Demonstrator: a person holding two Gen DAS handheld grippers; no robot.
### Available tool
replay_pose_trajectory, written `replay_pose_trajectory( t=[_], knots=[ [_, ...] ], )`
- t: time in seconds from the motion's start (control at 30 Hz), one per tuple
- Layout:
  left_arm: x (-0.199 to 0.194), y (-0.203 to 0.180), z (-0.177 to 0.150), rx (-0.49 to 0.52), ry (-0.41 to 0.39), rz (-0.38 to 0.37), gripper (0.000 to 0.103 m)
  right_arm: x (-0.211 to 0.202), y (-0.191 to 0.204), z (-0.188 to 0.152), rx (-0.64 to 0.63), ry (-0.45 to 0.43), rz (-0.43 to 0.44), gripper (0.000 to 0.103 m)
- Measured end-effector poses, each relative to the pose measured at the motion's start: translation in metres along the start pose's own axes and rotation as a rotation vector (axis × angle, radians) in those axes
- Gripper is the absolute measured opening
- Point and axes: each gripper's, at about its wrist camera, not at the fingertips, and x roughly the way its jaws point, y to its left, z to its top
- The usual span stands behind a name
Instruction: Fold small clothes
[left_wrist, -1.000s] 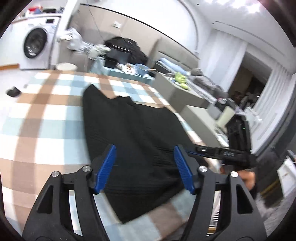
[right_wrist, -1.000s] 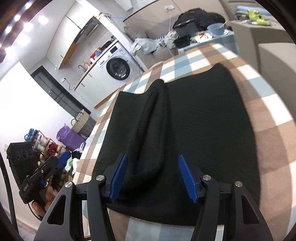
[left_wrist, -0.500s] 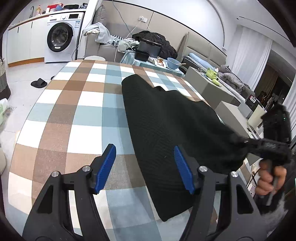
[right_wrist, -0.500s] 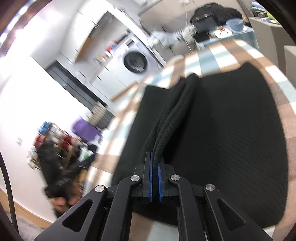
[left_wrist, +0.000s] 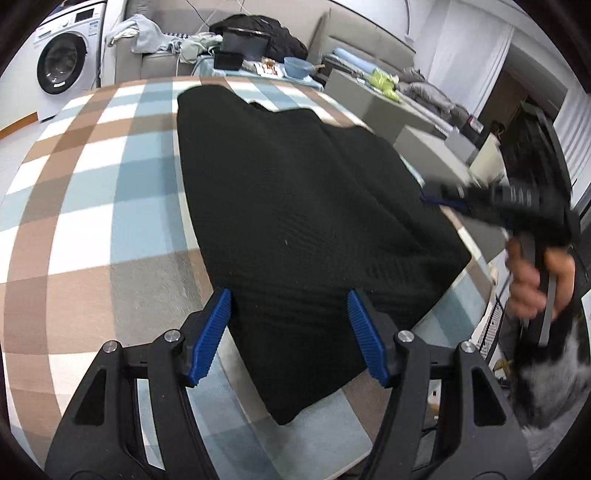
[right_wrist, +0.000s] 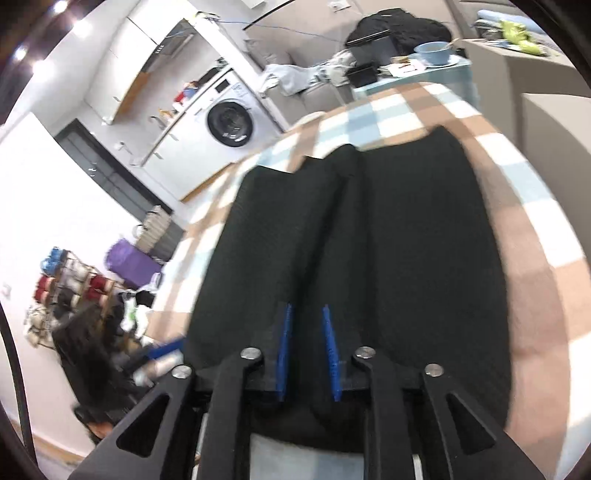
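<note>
While the right gripper (right_wrist: 308, 354), jaws just parted, straddles a ridge, the black garment's (left_wrist: 295, 206) near hem lies between the wide-open, empty left gripper (left_wrist: 290, 332) jaws, running away lengthwise.

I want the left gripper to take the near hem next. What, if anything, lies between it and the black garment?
Nothing visible does. The left gripper hangs open directly over the near end of the black garment, which lies on the checked tablecloth with only bare cloth beside it. The right gripper is off at the garment's far right edge.
</note>
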Motion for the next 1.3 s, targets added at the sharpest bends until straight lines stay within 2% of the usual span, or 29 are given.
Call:
replay_pose_trajectory(
  t=[0.03, 0.1, 0.23, 0.3, 0.33, 0.4, 0.43, 0.5, 0.53, 0.67, 0.73, 0.77, 0.83, 0.93, 0.97, 1.03, 1.1, 1.13, 1.23, 1.3],
  knots=[
    [0.001, -0.001, -0.002, 0.002, 0.008, 0.002, 0.063, 0.01, 0.001, 0.007, 0.006, 0.015, 0.001, 0.03],
    [0.001, 0.001, -0.004, -0.011, 0.01, -0.002, 0.063, 0.039, -0.006, 0.021, 0.056, 0.077, -0.028, 0.031],
    [-0.004, 0.006, -0.006, -0.038, 0.003, 0.011, 0.063, 0.079, -0.018, 0.043, 0.144, 0.126, 0.012, 0.03],
    [-0.006, 0.009, -0.006, -0.048, -0.002, 0.015, 0.063, 0.085, -0.007, 0.052, 0.094, 0.147, -0.008, 0.016],
    [-0.007, 0.01, -0.006, -0.054, -0.004, 0.015, 0.063, 0.086, -0.001, 0.056, 0.057, 0.144, -0.003, 0.01],
    [-0.008, 0.01, -0.004, -0.053, -0.007, 0.014, 0.063, 0.058, 0.029, 0.066, -0.082, 0.014, 0.047, 0.008],
    [-0.009, 0.01, -0.003, -0.05, -0.009, 0.014, 0.063, 0.05, 0.036, 0.069, -0.113, -0.02, 0.042, 0.008],
    [-0.009, 0.011, -0.001, -0.042, -0.007, 0.008, 0.063, 0.031, 0.043, 0.073, -0.146, -0.08, 0.006, 0.008],
    [-0.008, 0.011, -0.001, -0.039, -0.004, 0.004, 0.063, 0.032, 0.043, 0.076, -0.154, -0.084, -0.053, 0.008],
    [0.0, 0.014, 0.0, -0.036, 0.018, 0.012, 0.063, 0.068, 0.019, 0.077, -0.087, 0.025, -0.177, 0.013],
    [0.0, 0.015, -0.002, -0.039, 0.024, 0.016, 0.063, 0.07, 0.007, 0.065, -0.044, 0.068, -0.145, 0.014],
    [-0.001, 0.015, -0.003, -0.039, 0.024, 0.013, 0.063, 0.068, 0.002, 0.056, -0.031, 0.092, -0.086, 0.02],
    [-0.004, 0.015, -0.006, -0.043, 0.022, 0.011, 0.063, 0.059, -0.007, 0.037, -0.022, 0.128, -0.03, 0.031],
    [-0.006, 0.018, -0.007, -0.054, 0.018, 0.008, 0.063, 0.043, -0.018, 0.0, 0.019, 0.187, 0.105, 0.032],
    [-0.006, 0.019, -0.006, -0.058, 0.016, 0.01, 0.063, 0.037, -0.018, -0.011, 0.014, 0.193, 0.131, 0.032],
    [-0.009, 0.021, -0.005, -0.061, 0.005, 0.012, 0.063, 0.026, -0.016, -0.024, -0.01, 0.169, 0.128, 0.032],
    [-0.011, 0.023, -0.003, -0.065, -0.006, 0.003, 0.063, 0.02, -0.012, -0.027, -0.033, 0.138, 0.101, 0.021],
    [-0.012, 0.023, -0.002, -0.067, -0.013, 0.003, 0.063, 0.016, -0.008, -0.027, -0.055, 0.115, 0.091, 0.01],
    [-0.017, 0.025, 0.003, -0.078, -0.036, 0.012, 0.063, -0.009, 0.008, -0.02, -0.137, 0.015, 0.147, 0.009],
    [-0.021, 0.028, 0.005, -0.091, -0.048, 0.009, 0.063, -0.017, 0.015, -0.019, -0.164, 0.019, 0.114, 0.009]
  ],
)
